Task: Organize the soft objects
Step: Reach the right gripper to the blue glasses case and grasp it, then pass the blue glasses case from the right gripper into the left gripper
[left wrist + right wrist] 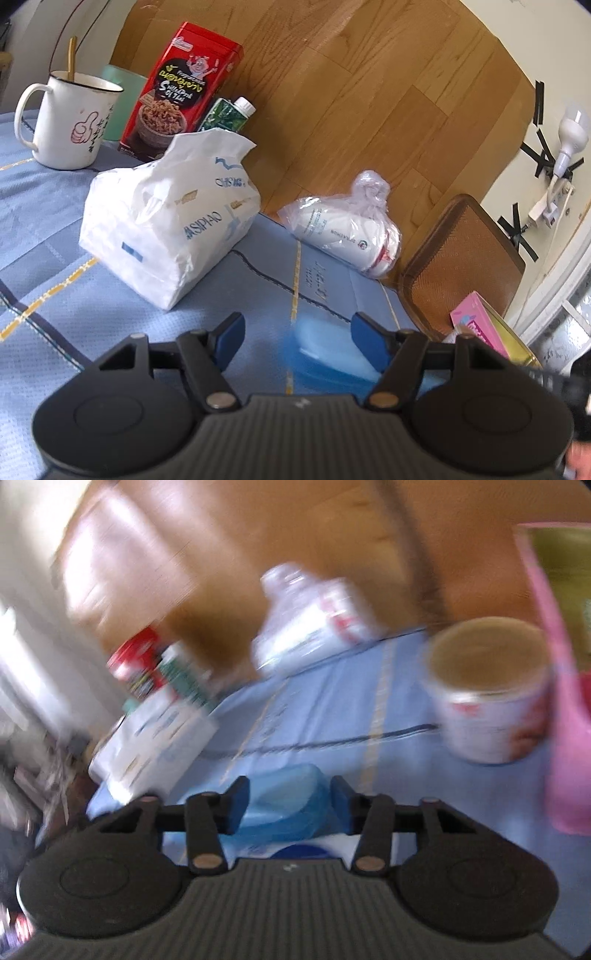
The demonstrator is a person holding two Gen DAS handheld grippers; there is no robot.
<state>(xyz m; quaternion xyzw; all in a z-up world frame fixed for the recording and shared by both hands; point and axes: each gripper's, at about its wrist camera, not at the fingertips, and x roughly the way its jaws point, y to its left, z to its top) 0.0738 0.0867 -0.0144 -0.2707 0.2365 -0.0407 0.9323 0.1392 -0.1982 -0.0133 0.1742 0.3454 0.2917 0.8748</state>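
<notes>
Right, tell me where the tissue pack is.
In the left wrist view the tissue pack sits left of centre on the blue tablecloth, in front of the red box and right of the white mug.

Ahead of me the blue tablecloth point(258, 258) lies bare between the tissue pack point(166, 229) and the bagged roll point(343, 229) at the far edge; mug point(70, 118) and red box point(177, 92) crowd the far left corner.

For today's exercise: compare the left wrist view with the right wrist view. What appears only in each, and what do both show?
Only the left wrist view shows the white mug with its thumbs-up drawing, the chair and the lamp on the wall. Only the right wrist view shows the paper cup. Both show the tissue pack, the bagged white roll, the red box and a blue-lidded wipes pack.
</notes>
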